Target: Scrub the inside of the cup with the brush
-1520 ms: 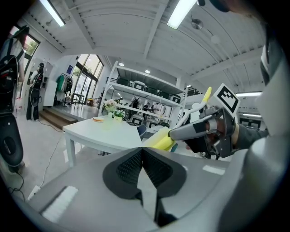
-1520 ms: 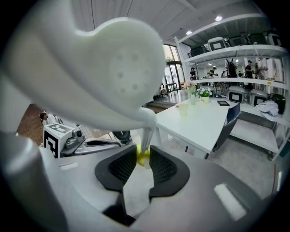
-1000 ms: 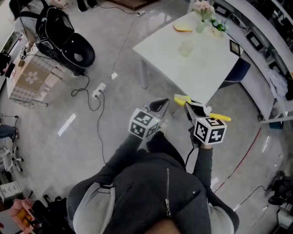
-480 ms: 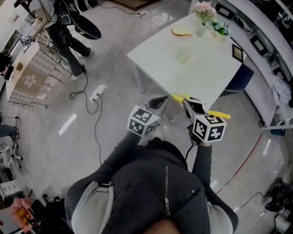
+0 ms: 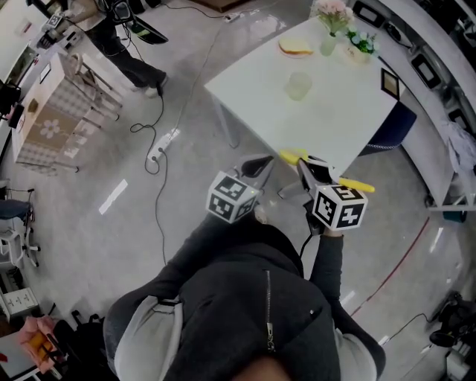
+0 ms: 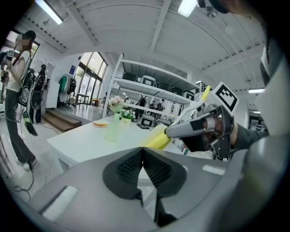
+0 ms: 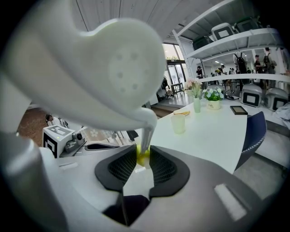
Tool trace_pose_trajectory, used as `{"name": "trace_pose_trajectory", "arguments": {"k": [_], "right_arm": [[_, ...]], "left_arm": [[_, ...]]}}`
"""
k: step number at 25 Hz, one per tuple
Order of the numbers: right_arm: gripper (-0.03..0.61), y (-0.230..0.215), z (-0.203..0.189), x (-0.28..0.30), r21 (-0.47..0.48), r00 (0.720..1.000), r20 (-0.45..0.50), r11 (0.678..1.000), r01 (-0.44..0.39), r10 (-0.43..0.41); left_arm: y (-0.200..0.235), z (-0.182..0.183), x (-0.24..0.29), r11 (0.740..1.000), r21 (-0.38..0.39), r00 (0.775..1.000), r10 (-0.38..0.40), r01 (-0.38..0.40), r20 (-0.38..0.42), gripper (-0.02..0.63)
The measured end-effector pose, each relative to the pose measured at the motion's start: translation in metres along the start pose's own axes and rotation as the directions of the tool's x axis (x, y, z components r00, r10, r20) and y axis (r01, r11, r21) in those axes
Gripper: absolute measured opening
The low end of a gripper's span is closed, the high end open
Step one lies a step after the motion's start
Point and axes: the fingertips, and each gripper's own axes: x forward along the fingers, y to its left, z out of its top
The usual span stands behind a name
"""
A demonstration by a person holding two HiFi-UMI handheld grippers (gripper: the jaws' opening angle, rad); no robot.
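A pale green see-through cup [image 5: 297, 85] stands upright on the white table [image 5: 335, 119], alone near its middle. My right gripper [image 5: 306, 170] is shut on a brush [image 5: 358, 187] with a yellow handle, held off the table's near corner. In the right gripper view the brush's white head [image 7: 95, 68] fills the top, its yellow neck [image 7: 142, 157] is pinched between the pads, and the cup [image 7: 178, 123] stands beyond. My left gripper [image 5: 256, 167] hovers beside it on the left, shut and empty. The left gripper view shows its jaws [image 6: 142, 156] pressed together, with the brush [image 6: 156, 138] to the right.
At the table's far end are a flower vase [image 5: 331, 18], a small plant [image 5: 357, 41], a plate of food [image 5: 296, 47] and a dark frame [image 5: 381, 77]. A blue chair [image 5: 387, 123] sits at the right. A power strip with cables [image 5: 160, 145] lies on the floor. A person [image 5: 130, 45] stands far left.
The person at the upper left has walked further away, carrying the black gear. The table now lies slightly closer to my grippers. Both grippers keep their grip and spacing.
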Motion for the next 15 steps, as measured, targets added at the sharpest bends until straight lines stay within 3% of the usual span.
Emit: {"name": "trace_pose_trajectory", "arguments": {"k": [7, 15], "right_arm": [[0.092, -0.008, -0.001, -0.001, 0.019, 1.000, 0.005, 1.000, 0.016, -0.016], [0.092, -0.029, 0.019, 0.012, 0.041, 0.999, 0.016, 0.998, 0.040, -0.040]], "left_arm": [[0.000, -0.006, 0.003, 1.000, -0.010, 1.000, -0.007, 0.007, -0.026, 0.009], [0.016, 0.012, 0.024, 1.000, 0.002, 1.000, -0.022, 0.022, -0.020, 0.010]]}}
